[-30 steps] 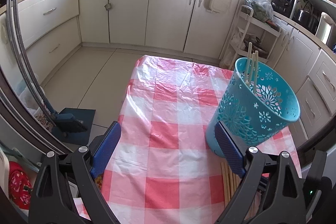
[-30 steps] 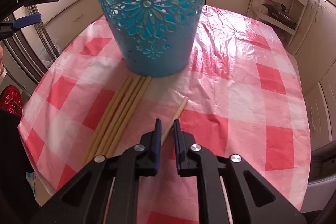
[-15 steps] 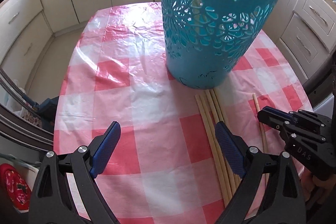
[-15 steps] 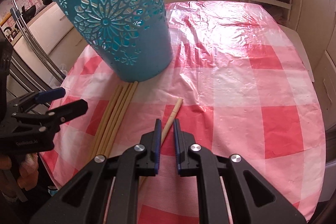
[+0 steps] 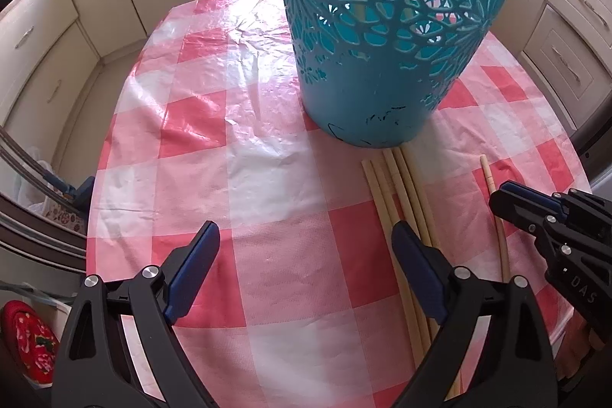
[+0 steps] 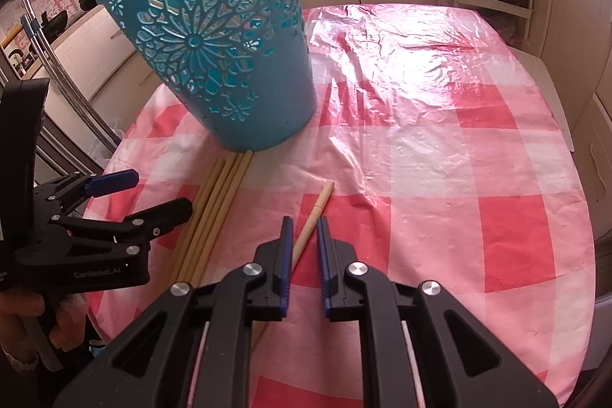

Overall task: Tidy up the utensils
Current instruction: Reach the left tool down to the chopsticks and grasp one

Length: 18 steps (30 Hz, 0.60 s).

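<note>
Step in hand: picking the single chopstick (image 6: 320,205) off the bench (image 6: 440,178) for the teal basket (image 6: 214,64).
Right tongs (image 6: 302,230): nearly closed, straddling the chopstick; whether the pads actually pinch it I cannot tell.
Left tongs (image 5: 302,236): released, jaws wide, one finger over the bundle of chopsticks (image 5: 397,186).
Advice: grip near mid-length, lift level, tip upright over the rim.
Teal basket: upright, touching the bundle's ends; pale sticks show through the cut-outs.

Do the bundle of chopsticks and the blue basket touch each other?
Cannot tell. In both wrist views the bundle reaches the base of the blue basket; neither shows contact or a gap plainly.
</note>
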Available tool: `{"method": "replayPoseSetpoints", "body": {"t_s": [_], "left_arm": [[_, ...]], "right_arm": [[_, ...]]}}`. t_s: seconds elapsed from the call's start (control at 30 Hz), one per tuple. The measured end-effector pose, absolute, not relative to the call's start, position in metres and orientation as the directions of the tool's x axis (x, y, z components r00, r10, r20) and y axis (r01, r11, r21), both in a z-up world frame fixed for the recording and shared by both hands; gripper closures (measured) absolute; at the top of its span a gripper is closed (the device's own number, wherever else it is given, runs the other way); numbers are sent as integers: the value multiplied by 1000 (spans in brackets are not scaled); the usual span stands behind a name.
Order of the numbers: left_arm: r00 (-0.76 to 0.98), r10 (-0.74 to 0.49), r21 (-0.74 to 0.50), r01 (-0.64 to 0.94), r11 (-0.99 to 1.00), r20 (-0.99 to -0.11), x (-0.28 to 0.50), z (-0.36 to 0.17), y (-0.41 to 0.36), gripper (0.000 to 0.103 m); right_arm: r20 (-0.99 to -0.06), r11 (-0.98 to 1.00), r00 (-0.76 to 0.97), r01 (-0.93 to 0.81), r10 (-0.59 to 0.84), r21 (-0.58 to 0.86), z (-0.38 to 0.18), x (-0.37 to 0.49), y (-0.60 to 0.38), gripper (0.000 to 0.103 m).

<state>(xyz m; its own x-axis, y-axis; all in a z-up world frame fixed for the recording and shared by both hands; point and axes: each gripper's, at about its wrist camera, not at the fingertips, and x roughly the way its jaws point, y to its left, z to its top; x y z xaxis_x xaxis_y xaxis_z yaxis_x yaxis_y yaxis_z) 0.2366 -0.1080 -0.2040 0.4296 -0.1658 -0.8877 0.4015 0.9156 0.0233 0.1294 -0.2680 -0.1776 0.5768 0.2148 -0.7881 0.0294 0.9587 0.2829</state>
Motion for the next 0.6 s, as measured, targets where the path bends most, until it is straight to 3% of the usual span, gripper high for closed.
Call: {"method": "replayPoseSetpoints", "body": {"t_s": [0.6], "left_arm": [[429, -130, 49, 380, 924, -894, 236, -208, -117, 15]], "right_arm": [[-778, 956, 589, 30, 219, 292, -178, 131, -268, 81]]}}
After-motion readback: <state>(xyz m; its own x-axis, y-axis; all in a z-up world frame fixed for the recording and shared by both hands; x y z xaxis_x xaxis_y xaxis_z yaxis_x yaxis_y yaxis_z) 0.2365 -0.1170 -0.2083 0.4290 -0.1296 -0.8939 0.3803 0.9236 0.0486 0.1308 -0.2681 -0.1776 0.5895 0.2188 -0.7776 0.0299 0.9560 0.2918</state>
